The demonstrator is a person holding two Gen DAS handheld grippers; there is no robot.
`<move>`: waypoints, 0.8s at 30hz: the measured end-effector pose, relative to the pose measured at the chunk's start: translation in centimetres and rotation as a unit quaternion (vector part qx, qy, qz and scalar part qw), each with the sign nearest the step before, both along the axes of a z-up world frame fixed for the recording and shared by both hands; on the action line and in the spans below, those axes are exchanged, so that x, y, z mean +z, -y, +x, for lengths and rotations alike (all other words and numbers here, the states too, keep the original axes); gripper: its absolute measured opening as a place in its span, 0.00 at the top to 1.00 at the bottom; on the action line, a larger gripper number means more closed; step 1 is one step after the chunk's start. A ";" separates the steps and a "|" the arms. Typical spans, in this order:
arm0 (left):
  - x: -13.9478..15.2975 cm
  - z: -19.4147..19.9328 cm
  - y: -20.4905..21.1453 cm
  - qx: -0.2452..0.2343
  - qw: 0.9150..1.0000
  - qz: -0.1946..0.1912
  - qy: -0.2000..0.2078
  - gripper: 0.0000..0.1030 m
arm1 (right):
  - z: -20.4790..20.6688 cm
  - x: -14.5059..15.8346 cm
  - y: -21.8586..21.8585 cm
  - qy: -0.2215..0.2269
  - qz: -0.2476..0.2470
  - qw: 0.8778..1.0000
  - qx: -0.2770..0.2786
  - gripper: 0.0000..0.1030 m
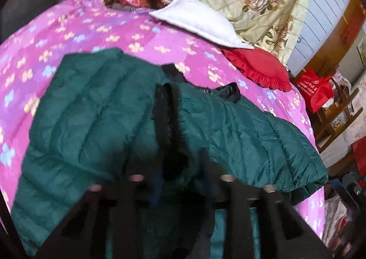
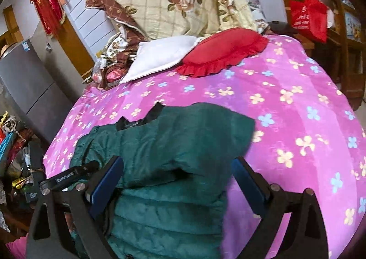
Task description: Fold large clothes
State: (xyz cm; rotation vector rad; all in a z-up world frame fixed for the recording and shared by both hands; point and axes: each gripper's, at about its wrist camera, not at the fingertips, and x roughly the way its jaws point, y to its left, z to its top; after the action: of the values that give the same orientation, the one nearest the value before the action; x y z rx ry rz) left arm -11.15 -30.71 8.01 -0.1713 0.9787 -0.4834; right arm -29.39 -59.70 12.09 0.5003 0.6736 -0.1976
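Observation:
A dark green quilted jacket (image 1: pixel 109 121) with black collar and trim lies spread on a pink flowered bed cover (image 1: pixel 91 30). In the left wrist view my left gripper (image 1: pixel 180 181) is low over the jacket's near hem; its fingers are blurred and dark against the cloth, so the jaw state is unclear. In the right wrist view the jacket (image 2: pixel 173 144) lies between the wide-apart blue-padded fingers (image 2: pixel 107 181) of my right gripper (image 2: pixel 176 181), which is open over the cloth. The other gripper's black body (image 2: pixel 68 179) shows at the left.
A white pillow (image 1: pixel 196 19), a red frilled cushion (image 1: pixel 258 67) and a cream floral quilt (image 1: pixel 251 0) sit at the bed's head. A red bag (image 1: pixel 313 89) hangs on wooden shelves beside the bed. A grey fridge (image 2: pixel 25 85) stands at the other side.

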 end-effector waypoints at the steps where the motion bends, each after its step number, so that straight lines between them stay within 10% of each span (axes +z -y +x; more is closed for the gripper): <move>1: 0.4 0.1 -0.2 0.000 1.000 -0.001 0.008 0.97 | -0.2 -0.1 0.3 -0.002 -0.001 1.000 -0.004 0.05; 10: 4.0 2.8 -4.9 0.035 0.997 0.013 0.065 1.00 | 2.2 -1.3 0.3 -0.005 -0.020 1.000 -0.016 0.10; 24: -1.2 5.1 -9.9 0.071 0.995 0.054 0.041 1.00 | 13.2 -8.4 -7.1 -0.124 -0.126 0.983 0.055 0.16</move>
State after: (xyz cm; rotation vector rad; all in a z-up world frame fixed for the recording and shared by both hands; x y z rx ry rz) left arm -6.07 -20.82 6.86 -0.1223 0.9036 -0.3034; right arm -16.14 -52.55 3.72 0.1944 0.9043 -0.2401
